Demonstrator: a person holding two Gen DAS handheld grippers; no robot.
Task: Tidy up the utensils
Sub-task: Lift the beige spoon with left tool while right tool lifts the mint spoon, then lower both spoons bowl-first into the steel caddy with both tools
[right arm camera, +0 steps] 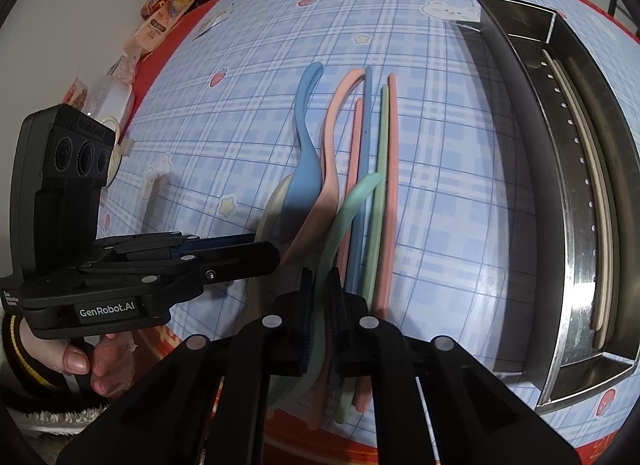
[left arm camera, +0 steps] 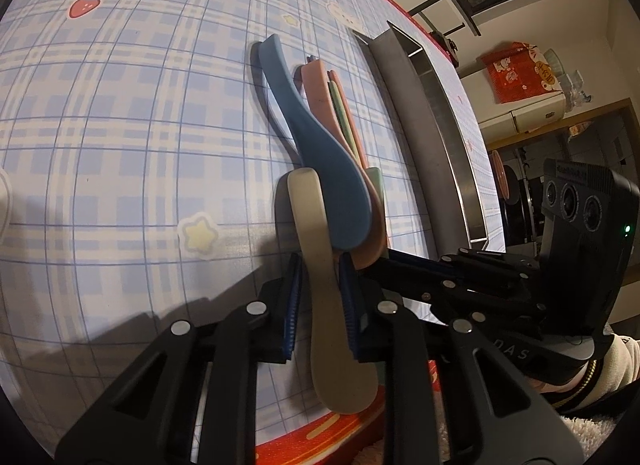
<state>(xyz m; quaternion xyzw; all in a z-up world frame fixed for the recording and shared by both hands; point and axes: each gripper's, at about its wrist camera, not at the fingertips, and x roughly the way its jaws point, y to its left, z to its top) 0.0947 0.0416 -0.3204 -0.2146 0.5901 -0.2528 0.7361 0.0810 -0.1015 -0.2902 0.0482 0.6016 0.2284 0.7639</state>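
A: From the left wrist we see our left gripper (left arm camera: 320, 297) clamped on the handle of a beige plastic spoon (left arm camera: 320, 285), whose bowl hangs toward us over the edge of the bench (left arm camera: 120, 145) with its blue plaid cloth. Just beyond lie a blue plastic spoon (left arm camera: 312, 145) and a pink plastic spoon (left arm camera: 320, 93), overlapping.

B: And the container?

A: The long stainless steel tray (left arm camera: 424, 133) lies to the right of the spoons, apart from them; from here we cannot see inside it.

B: From the right wrist, our right gripper (right arm camera: 320, 305) is pinched tight on the handle of a mint green plastic spoon (right arm camera: 352, 205), which rests across the pile of pastel chopsticks (right arm camera: 380, 185). The left gripper (right arm camera: 256, 245) reaches in from the left.

A: The tray's contents?

B: The steel tray (right arm camera: 580, 265) has a row of holes along one wall, and a pale cream chopstick (right arm camera: 600, 225) lies lengthwise inside it.
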